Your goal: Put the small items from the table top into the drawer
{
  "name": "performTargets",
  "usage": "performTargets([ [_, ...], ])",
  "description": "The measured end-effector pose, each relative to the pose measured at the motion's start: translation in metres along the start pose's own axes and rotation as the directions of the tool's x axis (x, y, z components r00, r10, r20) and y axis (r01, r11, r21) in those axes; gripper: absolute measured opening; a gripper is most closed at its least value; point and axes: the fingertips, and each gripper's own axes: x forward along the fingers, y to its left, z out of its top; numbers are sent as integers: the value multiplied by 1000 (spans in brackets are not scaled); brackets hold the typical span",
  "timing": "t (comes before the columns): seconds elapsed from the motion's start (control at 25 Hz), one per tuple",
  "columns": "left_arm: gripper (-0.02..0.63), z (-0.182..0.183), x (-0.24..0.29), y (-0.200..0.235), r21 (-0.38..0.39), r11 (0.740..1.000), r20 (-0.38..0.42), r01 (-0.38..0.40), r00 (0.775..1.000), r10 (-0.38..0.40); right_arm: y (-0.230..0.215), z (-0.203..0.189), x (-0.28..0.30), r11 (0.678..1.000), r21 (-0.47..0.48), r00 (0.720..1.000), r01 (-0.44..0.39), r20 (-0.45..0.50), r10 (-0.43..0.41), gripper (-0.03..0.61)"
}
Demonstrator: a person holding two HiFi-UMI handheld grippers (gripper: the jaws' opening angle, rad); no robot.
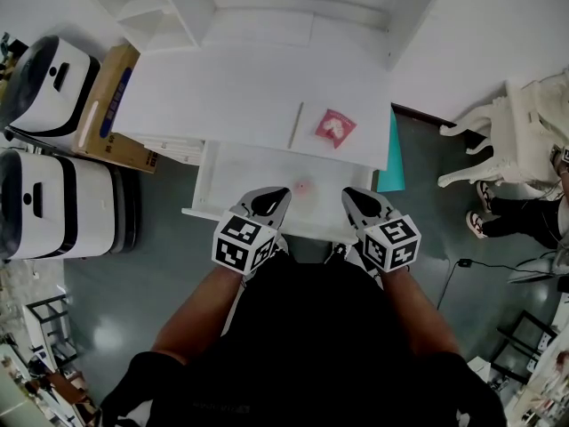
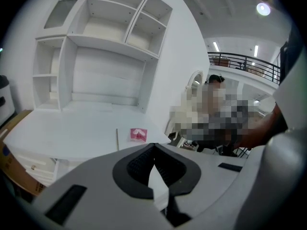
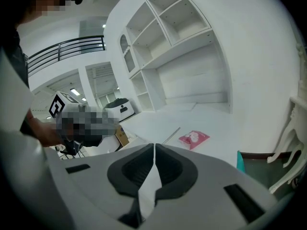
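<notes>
My left gripper [image 1: 281, 192] and right gripper [image 1: 349, 193] hang pressed together, empty, over the open drawer [image 1: 240, 172], where perhaps one pink item [image 1: 302, 187] already lies; the pink packet [image 1: 335, 127] and thin stick [image 1: 295, 124] wait on the table top [image 1: 231, 87].

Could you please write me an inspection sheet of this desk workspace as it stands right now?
Surface: white table top; drawer open below it.
Job's things: pink packet and thin stick on the table top; small pink item in the drawer.
Clutter: nothing seen.
Grippers: left tool and right tool shut, empty, at the drawer's near edge.
Cables: dark cable on the floor, right.
Surroundings: cardboard box, white machines, white chair.
</notes>
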Motion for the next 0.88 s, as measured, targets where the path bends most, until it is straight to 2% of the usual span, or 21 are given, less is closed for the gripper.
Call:
performTargets([
  [0.16, 9, 4, -2, 5, 1, 1000, 10, -15, 1000, 15, -1, 0, 0, 1000, 2, 1000, 4, -2, -4, 32],
  [0.4, 9, 3, -3, 10, -39, 999, 18, -26, 999, 27, 0, -2, 2, 1000, -7, 1000, -3, -9, 3, 32],
  [0.72, 9, 3, -1, 13, -35, 999, 2, -41, 999, 42, -3, -2, 9, 1000, -21, 1000, -12, -30, 11, 32],
  [0.88, 9, 4, -2, 18, -40, 998, -4, -55, 999, 55, -6, 0, 14, 998, -64, 999, -6, -44, 3, 32],
])
